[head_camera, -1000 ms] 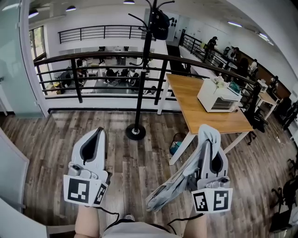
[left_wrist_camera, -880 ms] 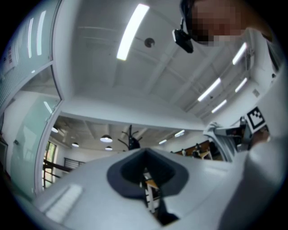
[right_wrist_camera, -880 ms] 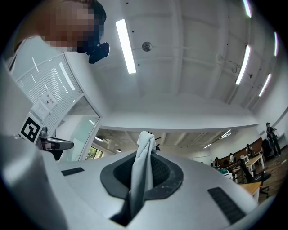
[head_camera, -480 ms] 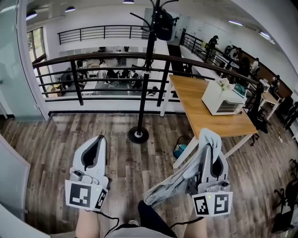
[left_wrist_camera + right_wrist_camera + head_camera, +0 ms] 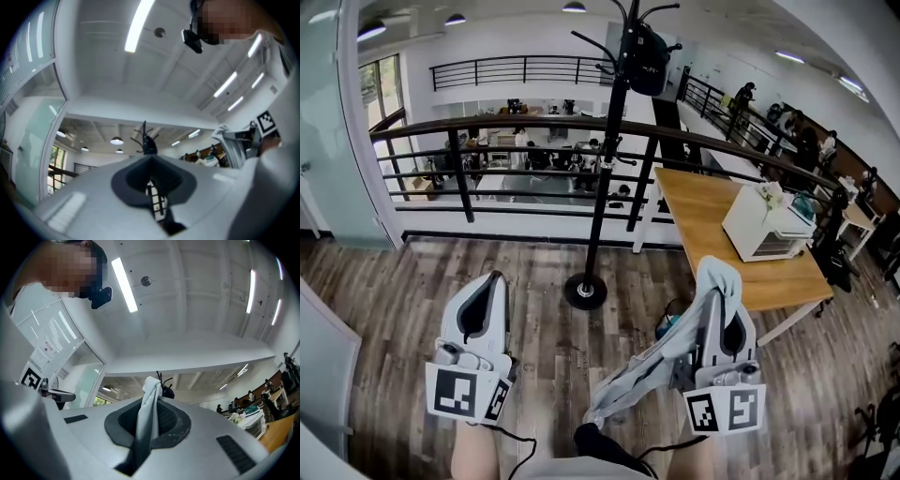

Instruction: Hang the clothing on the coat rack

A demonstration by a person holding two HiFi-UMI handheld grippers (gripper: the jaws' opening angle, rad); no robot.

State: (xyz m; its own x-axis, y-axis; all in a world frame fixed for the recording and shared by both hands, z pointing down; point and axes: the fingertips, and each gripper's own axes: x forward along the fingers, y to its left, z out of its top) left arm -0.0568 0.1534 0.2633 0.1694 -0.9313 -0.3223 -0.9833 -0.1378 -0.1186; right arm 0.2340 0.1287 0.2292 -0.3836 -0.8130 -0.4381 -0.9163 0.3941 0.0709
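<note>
A black coat rack stands on a round base by the railing, straight ahead, with a dark item hung near its top. A pale grey garment is pinched in my right gripper, its end bunched above the jaws and the rest trailing down to the left. The rack's top shows just behind the cloth. My left gripper is shut with nothing in it, and the rack top rises beyond its jaws.
A dark metal railing runs across behind the rack. To the right stands a wooden table with a white appliance. A teal object lies on the wood floor under the table. A glass partition is at the left.
The whole view has shifted: rack, railing and table sit lower and further right in frame, and the rack base is nearer. Both grippers keep their pose, the garment still held.
</note>
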